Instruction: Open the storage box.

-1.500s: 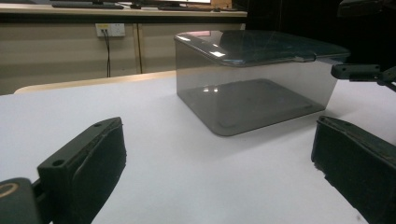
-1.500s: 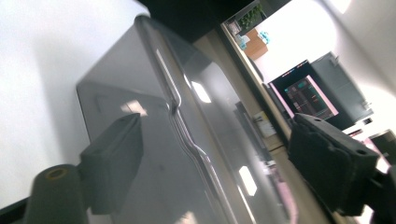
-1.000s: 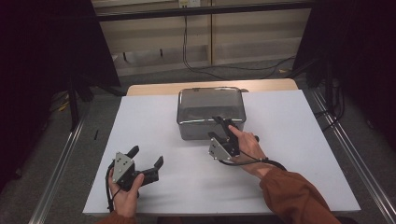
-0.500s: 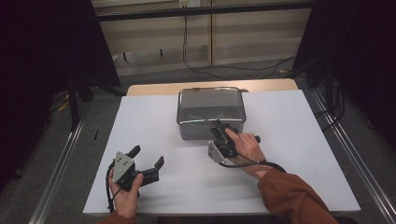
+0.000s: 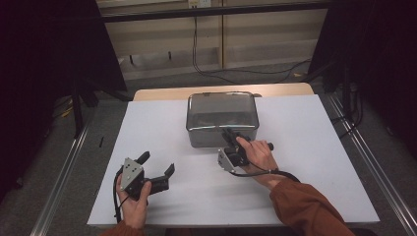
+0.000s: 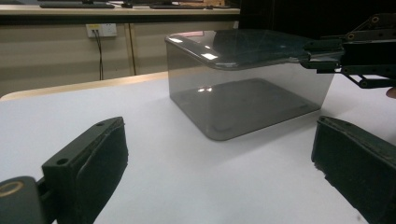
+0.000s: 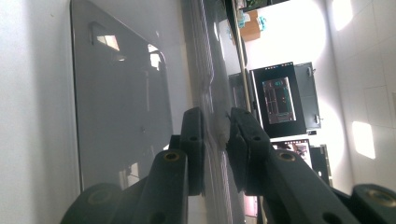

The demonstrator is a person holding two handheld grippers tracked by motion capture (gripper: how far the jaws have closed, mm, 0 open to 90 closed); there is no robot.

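A smoky translucent plastic box (image 5: 222,129) with a lid (image 5: 221,104) stands at the table's far middle. My right gripper (image 5: 229,133) is turned on its side at the box's front edge. In the right gripper view its jaws (image 7: 215,122) are closed on the lid's rim (image 7: 211,84), one jaw on each side. The left gripper view shows that gripper (image 6: 312,57) pinching the lid's (image 6: 238,44) overhanging edge. My left gripper (image 5: 158,163) rests in a hand at the front left, open and with nothing between its fingers (image 6: 91,161), aimed at the box (image 6: 243,100).
The white table top (image 5: 305,147) has free room on both sides of the box. Metal rails (image 5: 64,172) run along the table's left and right. Cables lie on the floor beyond the far edge.
The right gripper has shifted slightly along the lid's front edge, a little toward the person. The left gripper has stayed put.
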